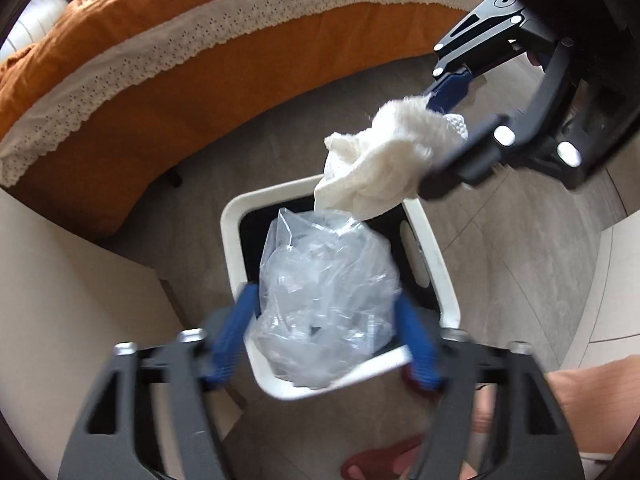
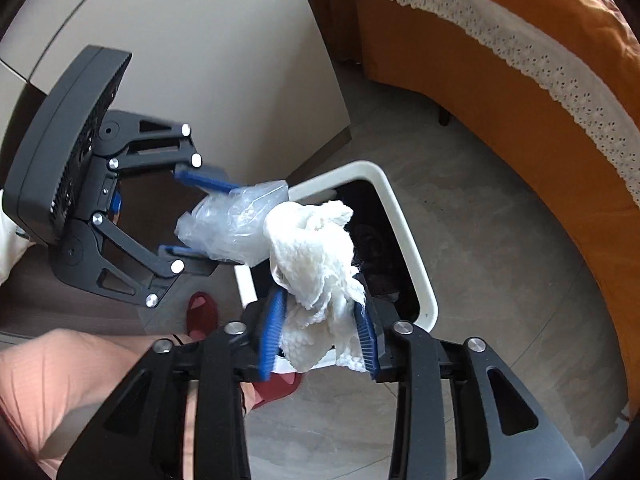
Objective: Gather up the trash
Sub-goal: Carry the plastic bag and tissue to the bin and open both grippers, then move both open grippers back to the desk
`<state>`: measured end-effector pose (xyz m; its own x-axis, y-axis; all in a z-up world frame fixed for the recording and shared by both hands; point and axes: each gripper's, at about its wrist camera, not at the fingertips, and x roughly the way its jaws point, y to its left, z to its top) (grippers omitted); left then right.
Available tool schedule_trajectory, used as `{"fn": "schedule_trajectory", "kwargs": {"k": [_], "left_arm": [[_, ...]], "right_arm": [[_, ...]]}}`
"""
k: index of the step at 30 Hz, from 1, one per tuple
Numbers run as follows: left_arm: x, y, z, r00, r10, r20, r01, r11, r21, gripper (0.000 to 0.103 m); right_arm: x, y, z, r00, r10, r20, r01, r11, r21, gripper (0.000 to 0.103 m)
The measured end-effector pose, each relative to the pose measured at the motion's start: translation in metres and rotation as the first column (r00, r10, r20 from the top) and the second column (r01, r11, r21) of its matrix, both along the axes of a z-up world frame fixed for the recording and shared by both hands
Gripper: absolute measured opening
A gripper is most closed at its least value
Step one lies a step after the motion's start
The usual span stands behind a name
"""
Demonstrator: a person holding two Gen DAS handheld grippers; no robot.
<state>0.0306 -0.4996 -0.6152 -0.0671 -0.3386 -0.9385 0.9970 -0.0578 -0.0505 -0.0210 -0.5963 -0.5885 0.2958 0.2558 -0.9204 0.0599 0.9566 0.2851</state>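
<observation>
White bin (image 1: pixel 436 264), no legible writing

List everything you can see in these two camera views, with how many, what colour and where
plastic bag: one, clear, crumpled, between the left gripper's fingers over the bin
tissue wad: one, white, between the right gripper's fingers above the bin
trash bin: one, white rim, dark inside, on the floor
bed cover: one, orange with white lace trim, beside the bin
floor: grey tiles
slippers: two, red, on the person's feet
left gripper: black, blue fingers, jaws wide
right gripper: black, blue fingers, jaws apart around the tissue
</observation>
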Motion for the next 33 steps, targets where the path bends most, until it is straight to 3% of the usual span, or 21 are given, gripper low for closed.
{"fn": "schedule_trajectory", "kwargs": {"k": [1,7,12,22,33], "left_arm": [[-0.001,0.001,-0.010,1.000,-0.010,0.009,0.010,1.000,-0.009,0.098],[-0.003,0.005,-0.043,0.998,-0.051,0.030,0.051,0.999,0.006,0.098],[-0.007,0.007,-0.044,0.995,-0.086,0.053,0.085,0.996,0.025,0.098],[-0.001,0.009,0.020,0.995,-0.087,0.049,0.086,0.996,0.022,0.098],[-0.002,0.009,0.126,0.998,-0.031,0.051,0.034,0.998,-0.048,0.098]], "right_arm": [[-0.001,0.002,-0.014,1.000,0.018,-0.006,-0.018,1.000,-0.002,0.100],[-0.005,0.011,-0.060,0.997,0.076,0.004,-0.076,0.996,-0.049,0.099],[-0.006,0.017,-0.063,0.994,0.111,0.004,-0.110,0.992,-0.058,0.099],[0.003,0.014,-0.008,0.996,0.085,0.026,-0.083,0.995,-0.057,0.099],[-0.004,0.019,0.111,0.994,0.092,0.064,-0.084,0.990,-0.109,0.099]]}}
